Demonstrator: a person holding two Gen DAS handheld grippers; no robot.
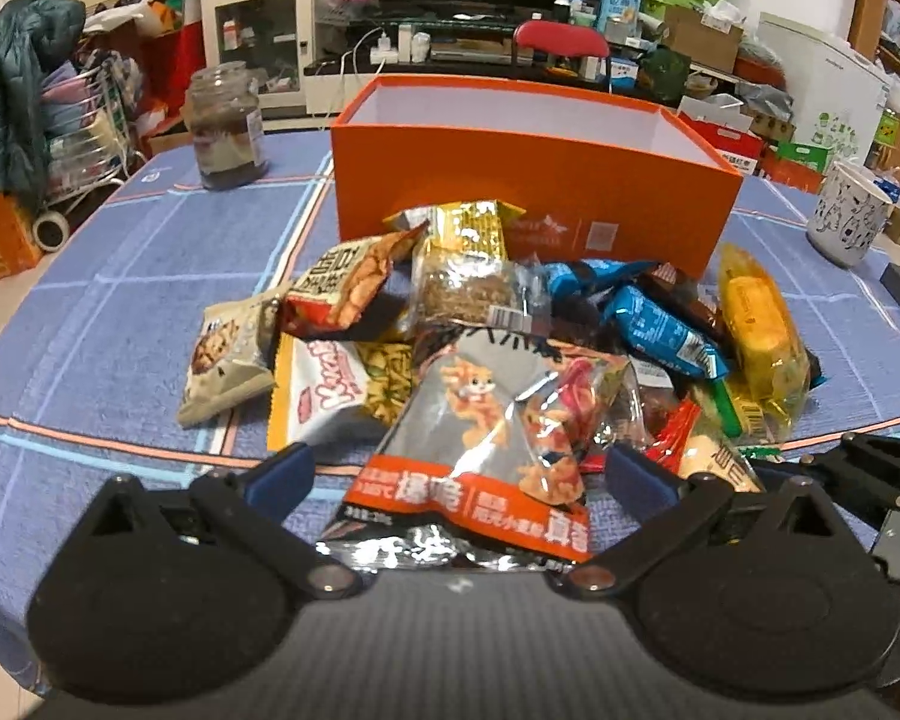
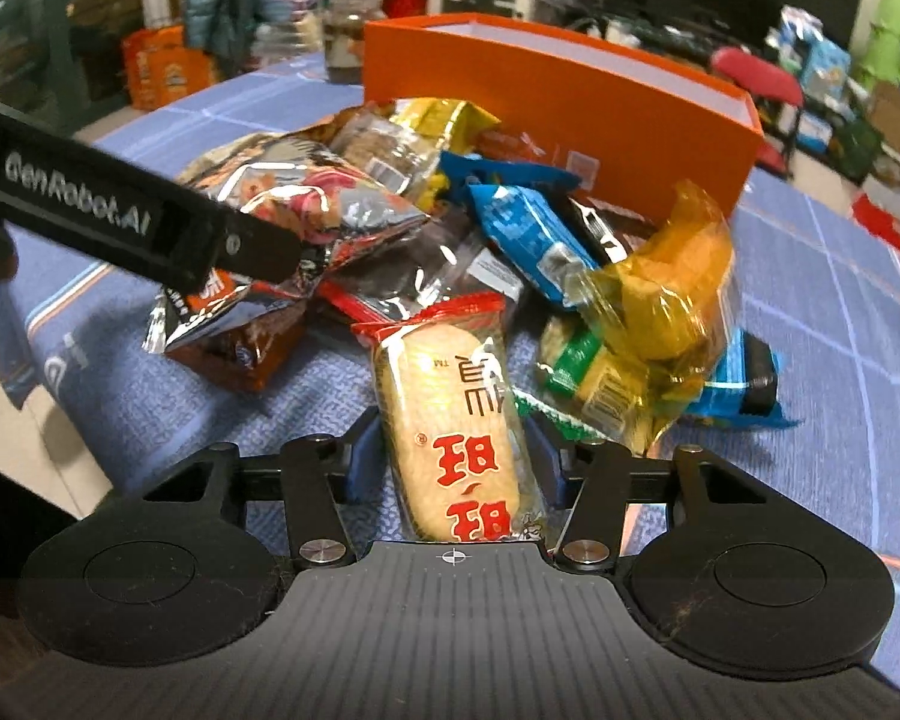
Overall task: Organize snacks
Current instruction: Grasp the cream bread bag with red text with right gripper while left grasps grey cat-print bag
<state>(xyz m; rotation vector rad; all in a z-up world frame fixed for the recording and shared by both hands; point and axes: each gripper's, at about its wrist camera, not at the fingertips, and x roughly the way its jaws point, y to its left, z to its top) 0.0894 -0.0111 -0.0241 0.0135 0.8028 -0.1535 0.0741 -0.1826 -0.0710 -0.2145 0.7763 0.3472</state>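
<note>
Between the blue pads of the right gripper (image 2: 453,459), low in the centre of the right wrist view, lies a rice cracker packet (image 2: 450,420) with red characters on clear wrap. It runs lengthwise along the fingers, its near end at the gripper's body and its red-edged far end pointing up the frame toward the pile. The pads sit close on either flank of the packet; whether they actually press on it cannot be told, as the clear wrap hides the contact.

Low in the centre of the left wrist view, the left gripper (image 1: 459,471) stands spread wide, its blue fingertips (image 1: 285,471) well apart. A silver and orange snack bag (image 1: 480,450) with a cartoon cat lies in the gap, its near edge toward the gripper's body, and neither pad touches it.

Just above both sets of jaws spreads the snack pile (image 1: 510,324) on a blue checked tablecloth (image 1: 90,330): a yellow wrapped cake (image 1: 756,336) at the right of the left view, blue wrappers (image 1: 660,324) in the middle, a beige nut packet (image 1: 222,360) at the left. Behind the pile, in the upper middle of both views, stands an orange box (image 1: 534,180), open at the top with a pale inside. A glass jar (image 1: 225,126) stands at the upper left of it, and a patterned cup (image 1: 849,216) at the right edge.
</note>
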